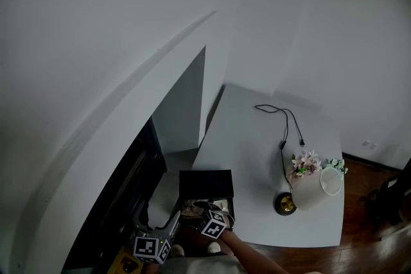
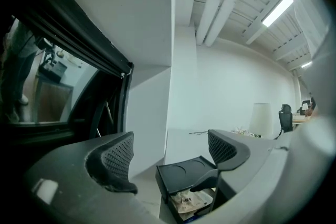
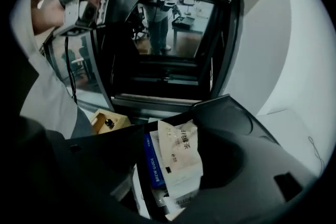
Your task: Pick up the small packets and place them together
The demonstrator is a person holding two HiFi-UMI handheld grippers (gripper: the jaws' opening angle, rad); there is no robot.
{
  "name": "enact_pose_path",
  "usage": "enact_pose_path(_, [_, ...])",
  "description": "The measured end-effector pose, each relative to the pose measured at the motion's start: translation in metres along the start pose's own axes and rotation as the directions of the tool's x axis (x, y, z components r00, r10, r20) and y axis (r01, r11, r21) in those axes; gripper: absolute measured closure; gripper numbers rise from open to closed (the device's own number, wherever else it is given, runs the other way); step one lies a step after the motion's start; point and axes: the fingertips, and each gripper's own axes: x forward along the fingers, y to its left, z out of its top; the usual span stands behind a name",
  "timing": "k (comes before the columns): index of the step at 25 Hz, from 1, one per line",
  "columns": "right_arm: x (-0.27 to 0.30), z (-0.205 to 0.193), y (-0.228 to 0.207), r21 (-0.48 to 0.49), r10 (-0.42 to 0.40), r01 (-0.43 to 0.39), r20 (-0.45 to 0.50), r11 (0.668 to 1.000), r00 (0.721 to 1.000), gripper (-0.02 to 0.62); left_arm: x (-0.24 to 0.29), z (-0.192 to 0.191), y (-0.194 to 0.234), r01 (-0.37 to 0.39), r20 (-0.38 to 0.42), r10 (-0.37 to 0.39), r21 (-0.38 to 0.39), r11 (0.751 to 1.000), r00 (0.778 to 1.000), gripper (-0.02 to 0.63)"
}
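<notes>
A black box (image 1: 204,184) with its lid raised stands at the near left corner of the white table (image 1: 257,157). Small packets (image 1: 204,207) lie piled inside it. In the right gripper view a white printed packet (image 3: 178,157) and a blue one (image 3: 151,162) lie between the dark jaws. My right gripper (image 3: 168,165) reaches down into the box, jaws apart, no pad plainly pressing on a packet. My left gripper (image 2: 170,157) is held level beside the box (image 2: 186,173), open and empty. The head view shows the left gripper (image 1: 168,224) to the left of the right gripper (image 1: 205,212).
A white lamp (image 1: 318,186), a small flower bunch (image 1: 306,163), a round dark dish (image 1: 285,203) and a black cable (image 1: 282,131) sit on the table's right side. A dark window frame (image 1: 128,183) runs along the left. A small wooden box (image 3: 107,122) lies below the black box.
</notes>
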Motion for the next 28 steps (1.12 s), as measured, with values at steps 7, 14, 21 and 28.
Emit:
enact_pose_path(7, [0.025,-0.031,0.011,-0.080,0.028,-0.045,-0.205,0.996,0.978,0.426,-0.009,-0.004,0.012,-0.041,0.003,0.041,-0.016,0.999,0.999,0.172])
enact_pose_path(14, [-0.003,-0.025,0.012,-0.167,-0.049,0.018,-0.180,0.986,0.983,0.594,-0.012,-0.013,0.015,-0.055,-0.004,0.055,-0.037,0.998,0.998,0.173])
enact_pose_path(21, [-0.062,0.009,0.003,-0.196,-0.136,0.128,-0.029,0.972,0.990,0.594,-0.005,-0.015,0.014,-0.040,-0.002,0.040,-0.048,0.998,0.999,0.173])
enact_pose_path(28, [-0.108,0.054,-0.037,-0.246,-0.288,0.307,0.111,0.919,0.951,0.594,-0.004,-0.017,0.015,-0.042,0.003,0.042,-0.061,0.997,0.999,0.175])
